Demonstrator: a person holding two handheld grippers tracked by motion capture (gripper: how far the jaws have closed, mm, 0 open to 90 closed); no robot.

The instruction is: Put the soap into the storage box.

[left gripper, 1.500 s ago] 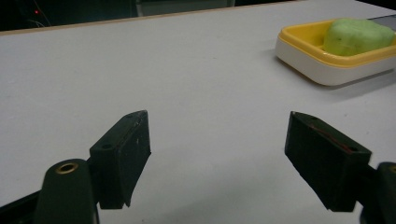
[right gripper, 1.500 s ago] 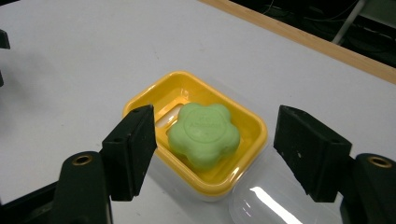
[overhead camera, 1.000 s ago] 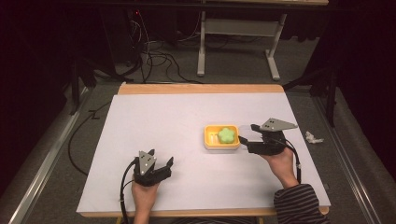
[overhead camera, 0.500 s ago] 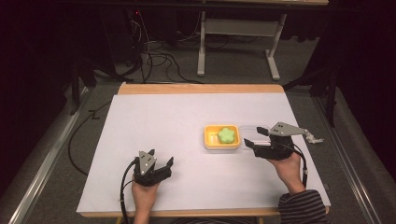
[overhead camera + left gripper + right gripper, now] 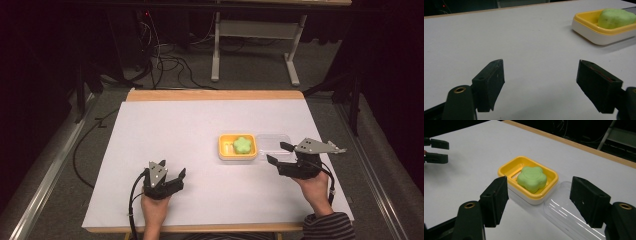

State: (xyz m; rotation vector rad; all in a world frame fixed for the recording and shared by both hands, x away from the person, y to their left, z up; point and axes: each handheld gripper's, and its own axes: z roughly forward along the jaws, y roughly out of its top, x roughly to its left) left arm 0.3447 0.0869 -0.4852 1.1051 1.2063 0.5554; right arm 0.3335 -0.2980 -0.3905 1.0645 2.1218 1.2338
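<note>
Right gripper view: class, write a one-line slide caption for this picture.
Open right tool faces a green flower-shaped soap in a yellow dish, a clear lid lying beside it on the white table.

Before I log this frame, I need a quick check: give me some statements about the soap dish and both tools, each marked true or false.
1. The green soap lies in the yellow dish. True.
2. The clear lid covers the dish. False: it lies on the table beside it.
3. The right tool grips the soap. False: it is open, holding nothing.
4. The left tool is open over bare table. True.
</note>
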